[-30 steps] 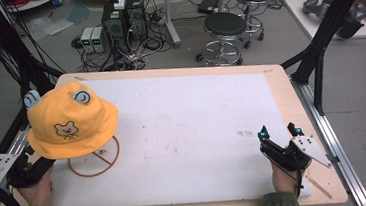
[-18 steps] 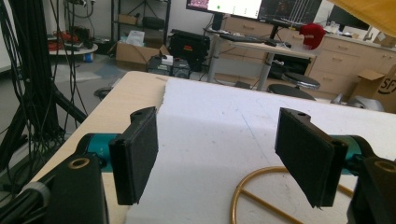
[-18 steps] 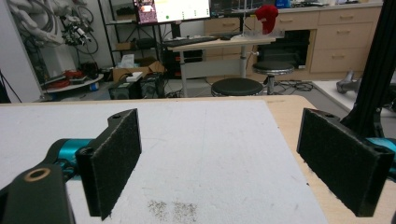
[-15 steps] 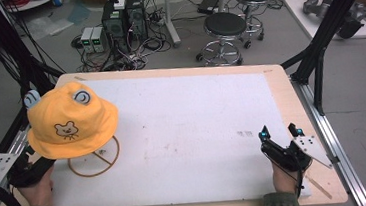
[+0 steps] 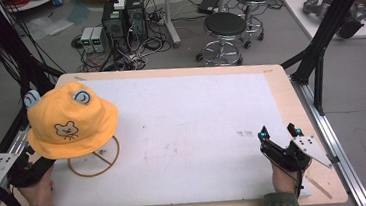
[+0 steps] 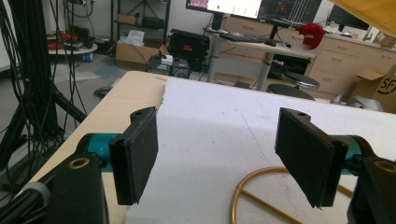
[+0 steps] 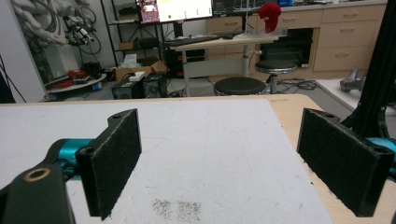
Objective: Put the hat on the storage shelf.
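Note:
A yellow bucket hat (image 5: 69,120) with a bear face and two blue ears sits raised above a wooden ring base (image 5: 94,160) at the table's left. My left gripper (image 5: 36,160) lies at the near left corner, partly under the hat's brim. Its jaws stand open (image 6: 224,158), with the ring base (image 6: 261,186) just ahead to the right and the brim (image 6: 369,11) overhead. My right gripper (image 5: 277,132) rests near the front right of the table. It is open (image 7: 224,158) with nothing between its pads.
A white mat (image 5: 187,112) covers most of the wooden table (image 5: 282,82). A dark smudge (image 5: 245,133) marks the mat just ahead of the right gripper. Black frame legs (image 5: 317,56) flank the table; stools (image 5: 225,26) and computer boxes (image 5: 116,21) stand beyond.

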